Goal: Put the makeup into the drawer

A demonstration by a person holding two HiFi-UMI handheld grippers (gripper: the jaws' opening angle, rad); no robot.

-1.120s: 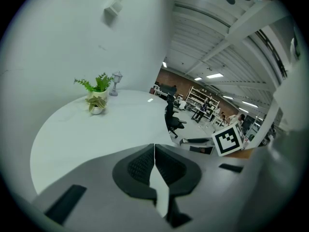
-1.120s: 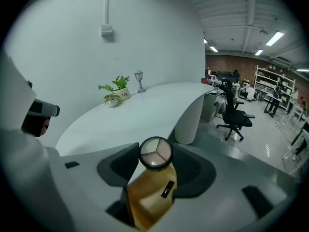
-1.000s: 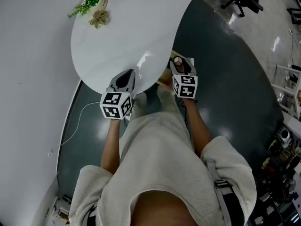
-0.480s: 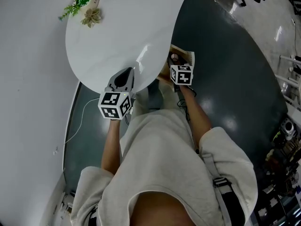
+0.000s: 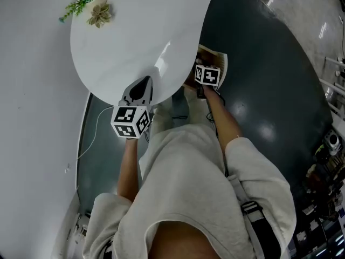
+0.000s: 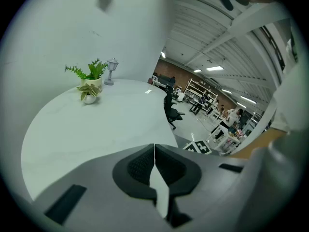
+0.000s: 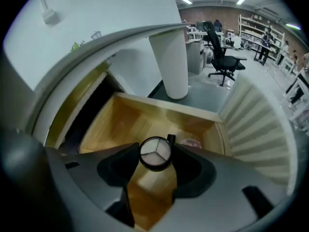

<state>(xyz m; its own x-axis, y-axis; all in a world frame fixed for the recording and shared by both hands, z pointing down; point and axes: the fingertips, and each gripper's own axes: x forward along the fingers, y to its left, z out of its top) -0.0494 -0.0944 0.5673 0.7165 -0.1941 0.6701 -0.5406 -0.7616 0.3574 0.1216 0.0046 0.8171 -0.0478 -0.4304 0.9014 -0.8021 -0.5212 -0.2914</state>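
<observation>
A round black makeup compact [image 7: 155, 153] with pale three-part powder sits between the jaws of my right gripper [image 7: 155, 159], which is shut on it. It hangs over the open wooden drawer [image 7: 126, 122] under the table's edge, pointing steeply down. A small pinkish round item [image 7: 191, 142] lies on the drawer floor. In the head view the right gripper's marker cube [image 5: 207, 75] covers part of the drawer [image 5: 215, 57]. My left gripper [image 5: 144, 82] rests over the near edge of the white table [image 5: 140, 31], jaws shut and empty [image 6: 154, 151].
A small potted plant [image 5: 89, 4] stands at the table's far side. The table's white pedestal [image 7: 169, 57] rises behind the drawer, and a ribbed white panel [image 7: 256, 124] stands on its right. A cable [image 5: 91, 139] lies on the dark floor. Office chairs [image 7: 219, 47] stand beyond.
My right gripper has sunk with the compact from beside the table's edge down toward the open drawer. The left gripper has stayed in place.
</observation>
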